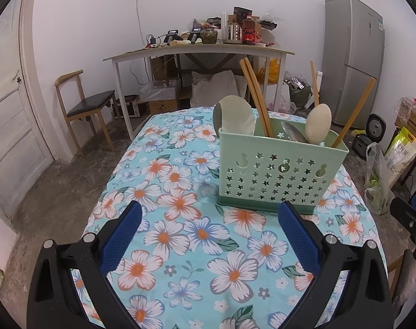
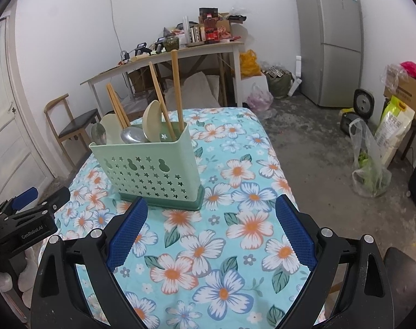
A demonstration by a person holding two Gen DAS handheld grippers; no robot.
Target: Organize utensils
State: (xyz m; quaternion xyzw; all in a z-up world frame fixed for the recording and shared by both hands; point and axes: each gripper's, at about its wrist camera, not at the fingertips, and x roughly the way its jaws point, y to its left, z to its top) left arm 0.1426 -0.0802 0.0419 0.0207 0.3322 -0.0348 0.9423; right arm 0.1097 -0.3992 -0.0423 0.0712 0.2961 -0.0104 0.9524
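A green perforated utensil holder (image 1: 276, 175) stands upright on the floral tablecloth (image 1: 180, 219). It holds wooden chopsticks (image 1: 255, 96), pale spoons (image 1: 318, 123) and a metal spoon (image 1: 291, 133). My left gripper (image 1: 210, 213) is open and empty, just short of the holder. In the right wrist view the holder (image 2: 153, 170) stands ahead to the left with chopsticks (image 2: 176, 93) and spoons (image 2: 150, 120) in it. My right gripper (image 2: 212, 208) is open and empty, near the holder's right base. The left gripper (image 2: 29, 208) shows at the left edge.
A wooden chair (image 1: 84, 107) and a cluttered white desk (image 1: 197, 52) stand beyond the table's far edge. A grey fridge (image 1: 353, 60) is at the back right. Bags (image 2: 369, 164) and boxes sit on the floor at the right. A door (image 1: 8, 126) is at the left.
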